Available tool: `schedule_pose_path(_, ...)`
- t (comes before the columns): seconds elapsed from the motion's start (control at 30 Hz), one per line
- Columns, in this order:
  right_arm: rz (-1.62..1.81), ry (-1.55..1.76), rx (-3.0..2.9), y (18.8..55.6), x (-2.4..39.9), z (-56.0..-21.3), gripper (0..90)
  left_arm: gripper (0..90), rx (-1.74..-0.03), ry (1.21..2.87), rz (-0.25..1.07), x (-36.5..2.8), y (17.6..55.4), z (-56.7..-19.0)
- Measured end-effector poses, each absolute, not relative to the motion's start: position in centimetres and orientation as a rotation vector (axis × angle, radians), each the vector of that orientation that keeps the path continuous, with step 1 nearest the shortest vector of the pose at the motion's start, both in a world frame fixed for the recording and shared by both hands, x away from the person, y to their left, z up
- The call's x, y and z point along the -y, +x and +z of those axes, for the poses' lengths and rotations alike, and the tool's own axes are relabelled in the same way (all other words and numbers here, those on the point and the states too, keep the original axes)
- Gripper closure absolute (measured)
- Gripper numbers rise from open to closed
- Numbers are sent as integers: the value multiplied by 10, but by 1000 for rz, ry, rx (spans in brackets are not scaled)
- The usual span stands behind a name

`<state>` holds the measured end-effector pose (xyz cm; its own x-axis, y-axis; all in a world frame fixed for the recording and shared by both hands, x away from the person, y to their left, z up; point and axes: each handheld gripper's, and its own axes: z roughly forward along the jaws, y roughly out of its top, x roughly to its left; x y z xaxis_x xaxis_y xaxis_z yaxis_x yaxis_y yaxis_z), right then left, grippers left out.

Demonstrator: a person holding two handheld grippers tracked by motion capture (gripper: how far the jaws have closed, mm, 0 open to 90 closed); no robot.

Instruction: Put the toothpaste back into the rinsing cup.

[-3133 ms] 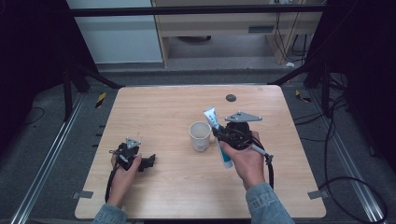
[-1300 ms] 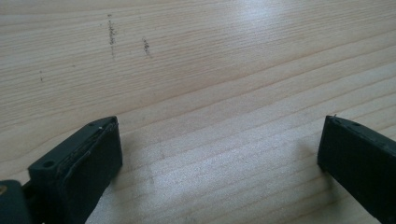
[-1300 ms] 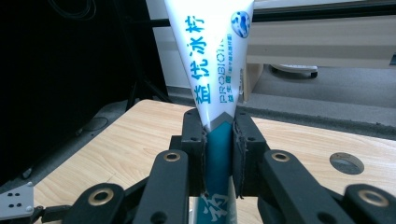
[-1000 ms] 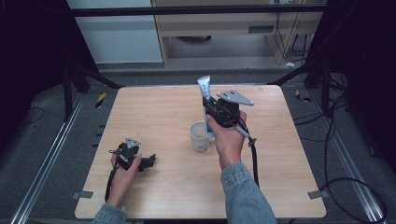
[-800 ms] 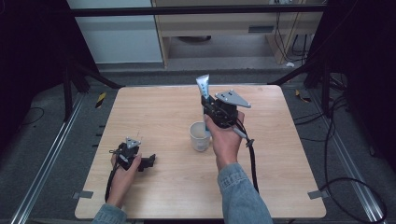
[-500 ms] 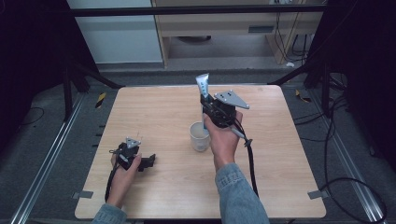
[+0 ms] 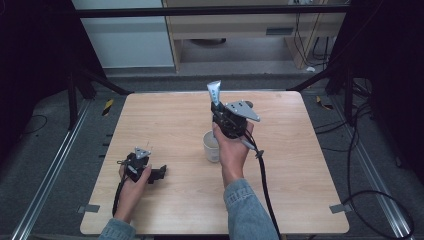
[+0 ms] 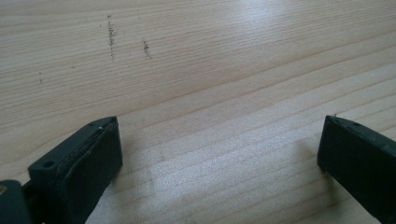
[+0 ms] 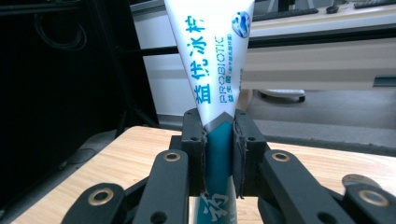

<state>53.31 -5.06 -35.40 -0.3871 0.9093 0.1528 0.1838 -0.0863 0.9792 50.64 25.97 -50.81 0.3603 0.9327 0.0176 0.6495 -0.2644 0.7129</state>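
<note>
down by the person's left hand, the left gripper (image 7: 159,174) lies on the wooden table (image 7: 310,200). its jaws stand wide apart and there is nothing between them, just bare wood. it looks like it is waiting.

a bit farther out, the right gripper (image 7: 218,111) is held up in the air. its jaws are squeezed tight on a toothpaste tube (image 9: 215,70). the pads pinch the tube at its blue lower part, and the white flat end with blue letters and the word "probiotic" sticks up above the jaws. the cap end hangs down below the jaws, where i can't see it well.

right under that gripper, a little nearer to the person, stands a white cup (image 7: 212,145). it is upright and its mouth is open. the bottom of the tube seems to be just over the cup or just inside the rim; i can't tell which.

past the gripper, near the far edge of the table, lies a small dark round thing (image 7: 248,104).

i think the step now is putting the toothpaste into the cup. next the right gripper should go straight down, keep the tube standing over the middle of the cup, and only then let go, so the cup does not tip.
</note>
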Motion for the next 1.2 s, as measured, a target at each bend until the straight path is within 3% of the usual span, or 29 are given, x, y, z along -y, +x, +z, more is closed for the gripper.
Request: schedule_pose_path(1.2, 1572, 1126, -1443, 533, 45, -371, 775, 0, -1366, 2015, 591, -260, 507, -508)
